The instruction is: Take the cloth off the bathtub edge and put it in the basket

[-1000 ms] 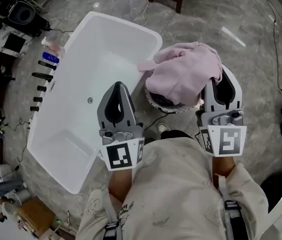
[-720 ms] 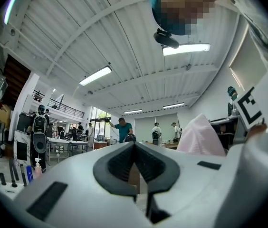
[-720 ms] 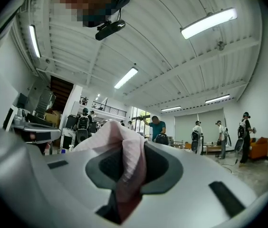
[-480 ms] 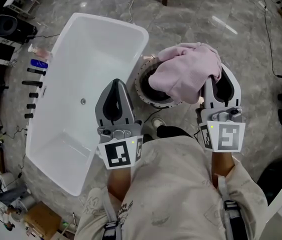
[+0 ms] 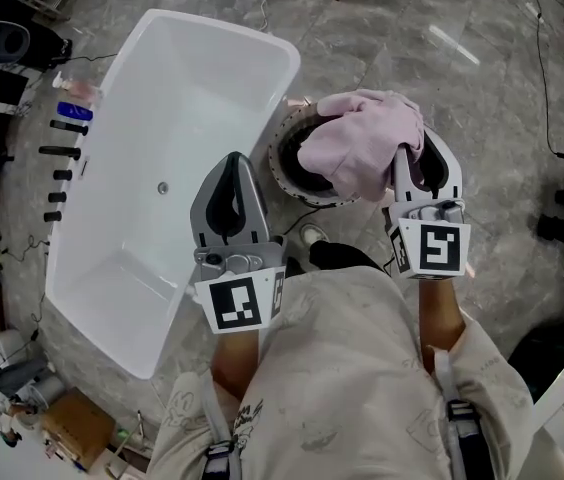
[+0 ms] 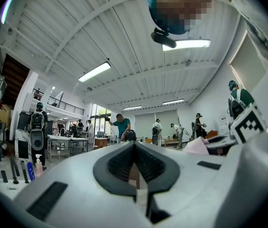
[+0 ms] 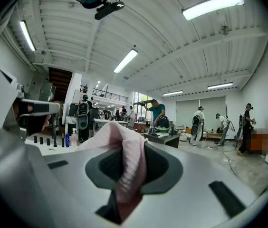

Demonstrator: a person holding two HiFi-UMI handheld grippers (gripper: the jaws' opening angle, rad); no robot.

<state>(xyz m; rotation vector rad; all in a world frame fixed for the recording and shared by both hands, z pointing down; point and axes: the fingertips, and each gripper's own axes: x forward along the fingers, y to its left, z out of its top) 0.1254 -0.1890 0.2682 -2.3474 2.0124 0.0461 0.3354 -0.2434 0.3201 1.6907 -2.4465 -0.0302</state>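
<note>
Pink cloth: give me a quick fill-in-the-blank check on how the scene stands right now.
The right gripper is shut on the pink cloth, which hangs over the round ___. The basket stands beside the white ___. The left gripper, jaws together, holds ___.
Missing: basket; bathtub; nothing.

the cloth (image 5: 362, 148) hides most of the basket (image 5: 282, 171), all but its nine o'clock rim; bottles (image 5: 75, 111) at ten o'clock of the bathtub (image 5: 122, 268) are too small to tell.
</note>
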